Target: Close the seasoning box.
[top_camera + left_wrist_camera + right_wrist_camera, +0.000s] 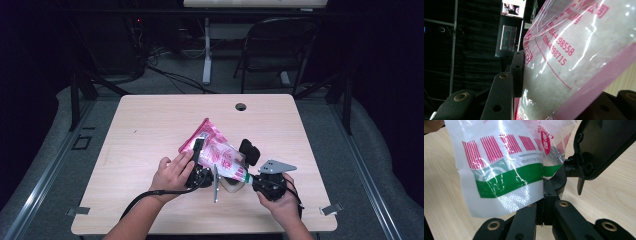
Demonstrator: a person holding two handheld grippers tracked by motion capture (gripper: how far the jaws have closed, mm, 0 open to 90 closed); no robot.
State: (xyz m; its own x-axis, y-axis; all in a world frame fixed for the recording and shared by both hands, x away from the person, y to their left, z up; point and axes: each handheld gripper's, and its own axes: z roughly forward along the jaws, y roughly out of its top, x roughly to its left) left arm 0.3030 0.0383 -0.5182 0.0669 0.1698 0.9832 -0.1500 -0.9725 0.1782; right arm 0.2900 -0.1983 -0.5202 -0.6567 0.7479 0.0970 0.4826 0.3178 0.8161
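Observation:
A clear plastic bag [215, 145] with pink print and white grains inside is held tilted above the wooden table [150, 130]. My left gripper [223, 148] is shut across the bag's middle, one jaw on each side. In the left gripper view the bag [579, 50] bulges between the jaws and presses against the left pad [517, 72]. My right gripper [248, 177] is shut on the bag's lower end. In the right gripper view its closed jaws [546, 185] pinch the edge of the bag [506, 165] below a green band.
A pad [599, 145] of the other gripper hangs at the upper right of the right gripper view. A cable hole [240, 106] is near the table's far edge. Behind the table stand a folding chair [280, 45] and a white desk leg [206, 55].

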